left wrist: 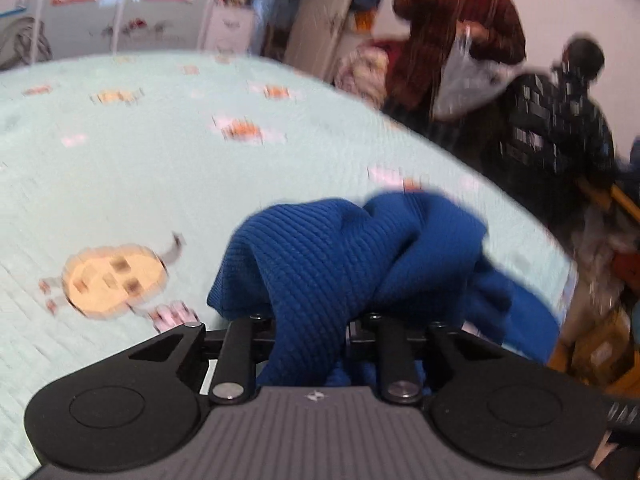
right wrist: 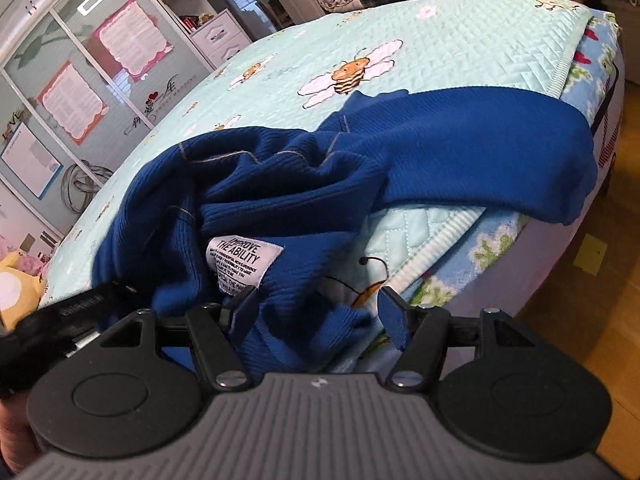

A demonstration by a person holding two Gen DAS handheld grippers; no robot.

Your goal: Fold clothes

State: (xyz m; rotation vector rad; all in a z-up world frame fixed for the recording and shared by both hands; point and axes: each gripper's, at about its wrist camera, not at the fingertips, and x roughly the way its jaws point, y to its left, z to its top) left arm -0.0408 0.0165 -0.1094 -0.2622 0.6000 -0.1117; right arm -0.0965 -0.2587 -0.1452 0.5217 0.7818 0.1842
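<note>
A blue ribbed knit garment [right wrist: 360, 168] lies crumpled on the pale green quilted bed [right wrist: 460, 40], one part hanging over the bed's right edge. Its white label [right wrist: 242, 264] faces up near my right gripper. My right gripper [right wrist: 320, 308] is open, its fingers either side of a blue fold at the near edge. My left gripper [left wrist: 310, 328] is shut on a bunch of the same blue garment [left wrist: 340, 256], which drapes over and hides its fingertips. The left gripper's black body also shows in the right wrist view [right wrist: 60, 320] at the far left.
The bed's edge [right wrist: 520, 272] drops to a wooden floor [right wrist: 600, 320] on the right. Wardrobes [right wrist: 80, 80] stand behind the bed. Two people [left wrist: 460, 40] stand beyond the bed's far side. A yellow plush toy [right wrist: 16, 292] lies at the left.
</note>
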